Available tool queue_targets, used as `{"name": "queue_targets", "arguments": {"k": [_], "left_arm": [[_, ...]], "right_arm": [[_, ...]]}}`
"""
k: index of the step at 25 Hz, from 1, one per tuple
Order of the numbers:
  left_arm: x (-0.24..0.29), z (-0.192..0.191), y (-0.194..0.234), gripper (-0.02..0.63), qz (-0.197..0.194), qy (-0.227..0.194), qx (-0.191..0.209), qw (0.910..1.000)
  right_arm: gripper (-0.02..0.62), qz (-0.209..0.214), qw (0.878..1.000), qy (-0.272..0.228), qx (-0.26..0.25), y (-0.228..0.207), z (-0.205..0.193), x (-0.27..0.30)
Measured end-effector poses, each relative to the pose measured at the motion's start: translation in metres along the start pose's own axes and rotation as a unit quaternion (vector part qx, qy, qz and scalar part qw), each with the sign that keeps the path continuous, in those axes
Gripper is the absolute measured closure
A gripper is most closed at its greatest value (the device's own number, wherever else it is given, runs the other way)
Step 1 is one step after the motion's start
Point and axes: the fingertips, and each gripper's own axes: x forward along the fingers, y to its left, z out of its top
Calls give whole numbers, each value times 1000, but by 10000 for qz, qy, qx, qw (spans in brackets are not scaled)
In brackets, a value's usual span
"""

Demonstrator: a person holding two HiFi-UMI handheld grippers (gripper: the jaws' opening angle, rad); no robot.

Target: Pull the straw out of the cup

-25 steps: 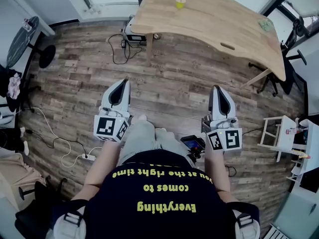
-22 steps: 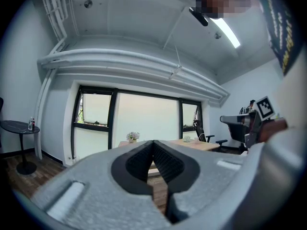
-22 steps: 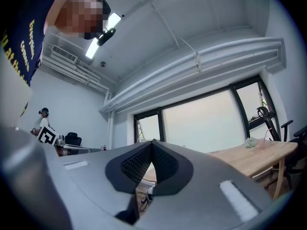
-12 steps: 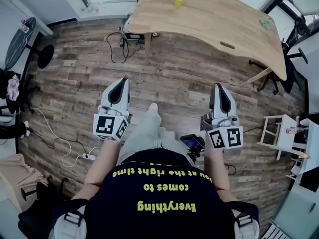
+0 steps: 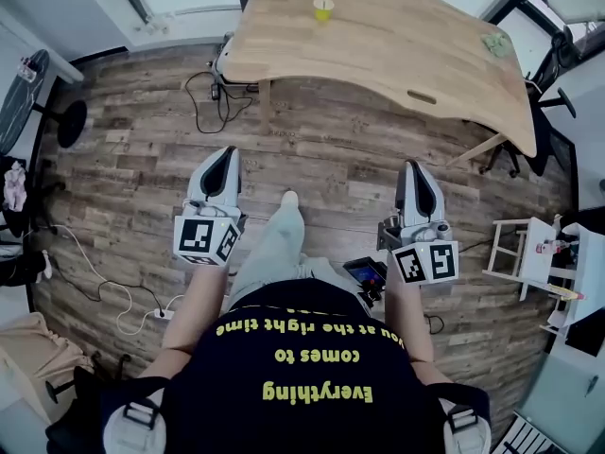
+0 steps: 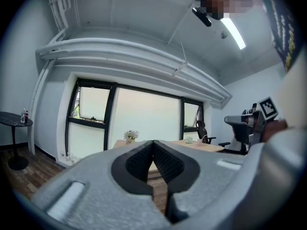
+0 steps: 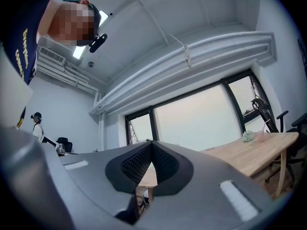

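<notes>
A small yellow cup point(image 5: 323, 8) stands near the far edge of the wooden table point(image 5: 397, 55), well ahead of me; I cannot make out a straw at this distance. My left gripper point(image 5: 223, 155) and right gripper point(image 5: 414, 168) are held out level over the wood floor, side by side, pointing toward the table and far short of it. Both are shut, with nothing between the jaws. In the left gripper view the left gripper point(image 6: 153, 142) has its pads meeting at the tips. The right gripper point(image 7: 152, 142) shows the same in the right gripper view.
Cables point(image 5: 203, 102) and a box point(image 5: 227, 62) lie on the floor by the table leg point(image 5: 267, 96). A power strip point(image 5: 159, 314) lies at the left, with a round black side table point(image 5: 24, 88) beyond it. An office chair point(image 5: 558, 74) and white stool point(image 5: 525, 253) stand on the right.
I have walked forward toward the table: a leg has stepped out ahead between the grippers, and the floor cables have slid back. Both grippers stay shut and level.
</notes>
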Motion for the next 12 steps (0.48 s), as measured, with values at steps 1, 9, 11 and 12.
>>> {"name": "queue_targets", "arguments": {"k": [1, 9, 11, 12], "left_arm": [[9, 1, 3, 604, -9, -12, -8, 10000], [74, 7, 26, 604, -23, -47, -66, 10000], [87, 7, 33, 604, -12, -23, -74, 10000], [93, 7, 37, 604, -9, -9, -77, 10000]], "right_arm": [[589, -11, 10000, 9, -17, -4, 1, 7], [589, -32, 10000, 36, -8, -35, 0, 67], [589, -26, 10000, 56, 21, -40, -3, 81], [589, -30, 10000, 69, 39, -43, -4, 88]]}}
